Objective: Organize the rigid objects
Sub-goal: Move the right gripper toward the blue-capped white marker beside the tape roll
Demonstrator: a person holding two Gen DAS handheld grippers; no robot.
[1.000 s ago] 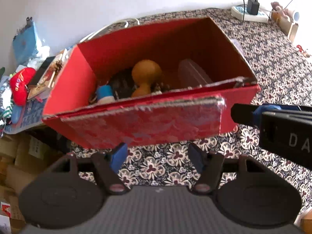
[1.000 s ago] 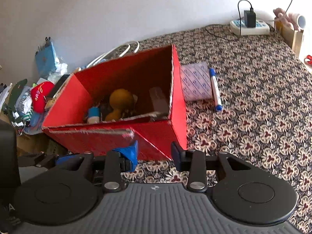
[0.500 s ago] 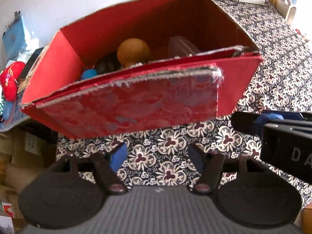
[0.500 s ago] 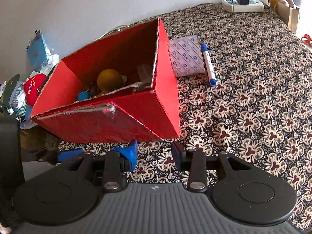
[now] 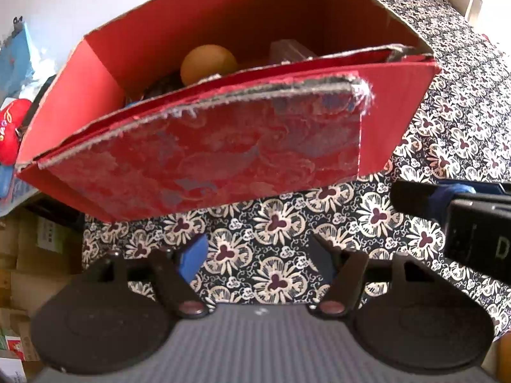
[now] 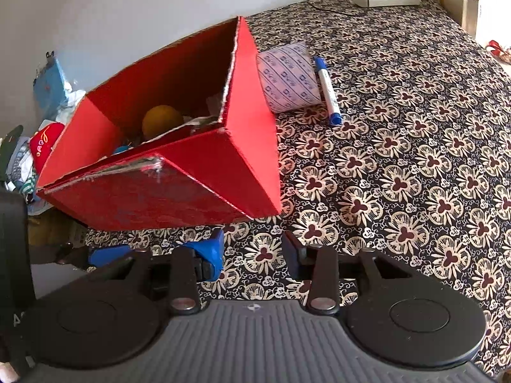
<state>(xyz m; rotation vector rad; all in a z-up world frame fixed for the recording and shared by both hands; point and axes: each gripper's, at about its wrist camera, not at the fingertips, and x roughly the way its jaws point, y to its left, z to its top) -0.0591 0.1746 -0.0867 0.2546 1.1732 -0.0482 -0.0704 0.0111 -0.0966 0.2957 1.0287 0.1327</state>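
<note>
Floral-clothed desk [image 6: 415, 159], red box [image 6: 179, 172] near its left edge; left tongs [image 5: 255, 255] released, right tongs [image 6: 252, 249] opening, empty; nudged, could tip off.

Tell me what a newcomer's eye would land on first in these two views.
The big open red cardboard box dominates both views, sitting at the left edge of the flower-patterned tablecloth with a round orange ball-like thing inside. Just right of the box lie a patterned white packet and a blue-capped white marker pen. In front of the box, both tongs hold nothing: the left tongs are open and the right tongs are opening.
</note>
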